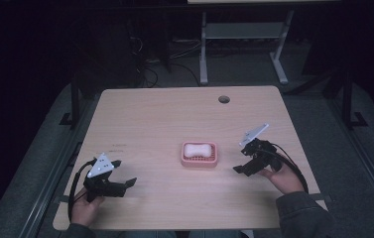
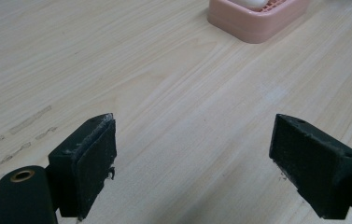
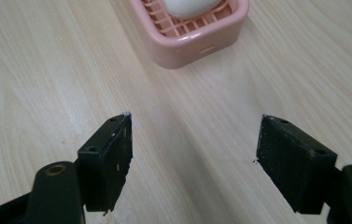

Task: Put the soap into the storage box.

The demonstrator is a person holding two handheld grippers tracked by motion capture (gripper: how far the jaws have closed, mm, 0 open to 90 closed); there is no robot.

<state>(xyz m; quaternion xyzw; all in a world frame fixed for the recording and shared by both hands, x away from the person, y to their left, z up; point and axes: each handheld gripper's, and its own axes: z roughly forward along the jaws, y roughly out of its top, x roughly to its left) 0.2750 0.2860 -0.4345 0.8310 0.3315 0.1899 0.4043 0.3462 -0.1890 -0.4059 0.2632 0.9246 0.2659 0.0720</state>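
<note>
Pale wood table [image 1: 164, 119], with a pink dish [image 1: 199, 154] near its middle, holding a white soap [image 1: 197, 148]. Left gripper [image 1: 125, 173] near the front left corner, held in the left hand [image 1: 85, 208], jaws spread wide with nothing between, pointing right toward the dish but well apart from it. Right gripper [image 1: 241, 161] at the front right, held in the right hand [image 1: 283, 179], jaws likewise parted and empty, aimed left at the dish and nearer to it than the left one.

From the high view alone: a round hole [image 1: 223, 99] near the far edge of the table, a grey plate [image 1: 100, 165] on top of the left gripper, cables trailing from both, and a desk frame [image 1: 244, 44] on the dark floor beyond.

From the left gripper [image 2: 194, 149] view: bare wood grain between the open jaws, faint scuff marks [image 2: 24, 135] at left, and a corner of the dish [image 2: 257, 21] at the top edge, soap barely showing.

From the right gripper [image 3: 194, 149] view: dish [image 3: 187, 44] straight ahead of the gap between the jaws, its slatted grid visible under the soap [image 3: 190, 7], a small slot in its near wall.
</note>
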